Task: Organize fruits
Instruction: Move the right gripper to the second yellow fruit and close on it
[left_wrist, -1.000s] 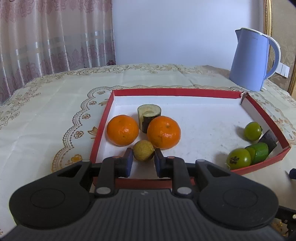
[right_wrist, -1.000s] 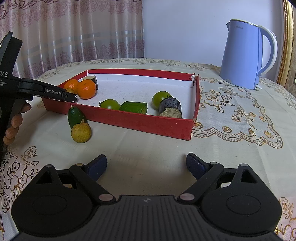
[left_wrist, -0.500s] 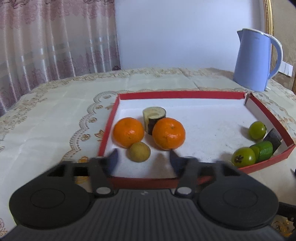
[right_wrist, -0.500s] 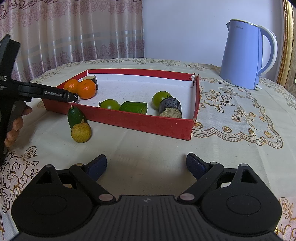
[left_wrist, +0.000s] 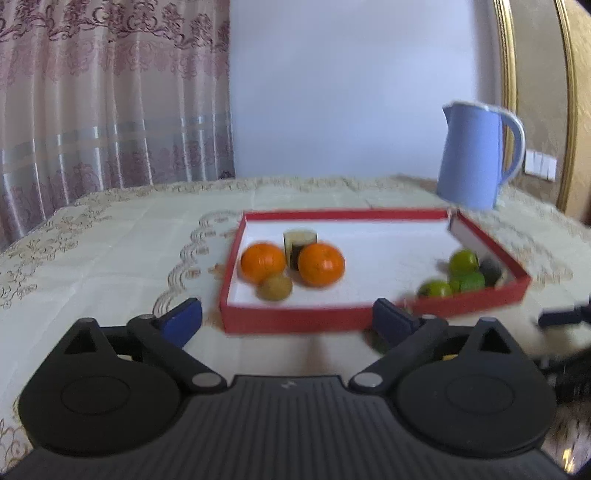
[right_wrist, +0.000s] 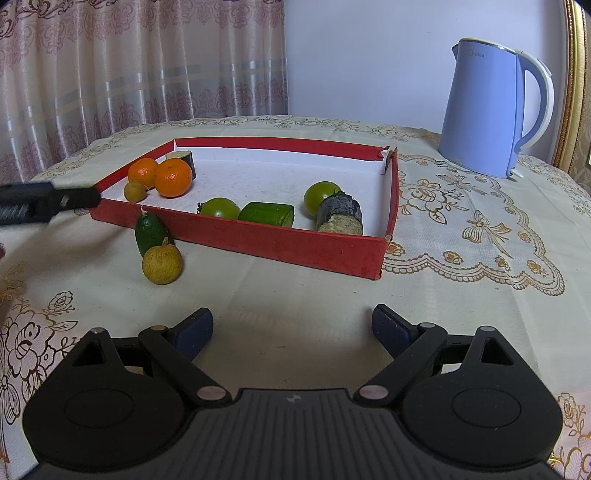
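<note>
A red tray (left_wrist: 295, 317) (right_wrist: 258, 242) holds two oranges (left_wrist: 320, 264) (right_wrist: 173, 178), a small yellow-brown fruit (left_wrist: 274, 287) (right_wrist: 135, 191), an eggplant piece (left_wrist: 300, 240), two green tomatoes (right_wrist: 221, 208), a cucumber piece (right_wrist: 266, 213) and a dark eggplant chunk (right_wrist: 339, 215). Outside the tray's front wall lie a small green fruit (right_wrist: 149, 230) and a yellow round fruit (right_wrist: 161, 263). My left gripper (left_wrist: 287, 319) is open and empty, in front of the tray; it shows at the left of the right wrist view (right_wrist: 48, 201). My right gripper (right_wrist: 291, 328) is open and empty above the tablecloth.
A light blue kettle (left_wrist: 478, 155) (right_wrist: 493, 110) stands behind the tray at the right. A patterned tablecloth (right_wrist: 480, 236) covers the table. Curtains (right_wrist: 110, 66) hang behind at the left.
My left gripper let go of the small yellow-brown fruit in the tray, opened wide and drew back out of the tray. The right gripper has not moved.
</note>
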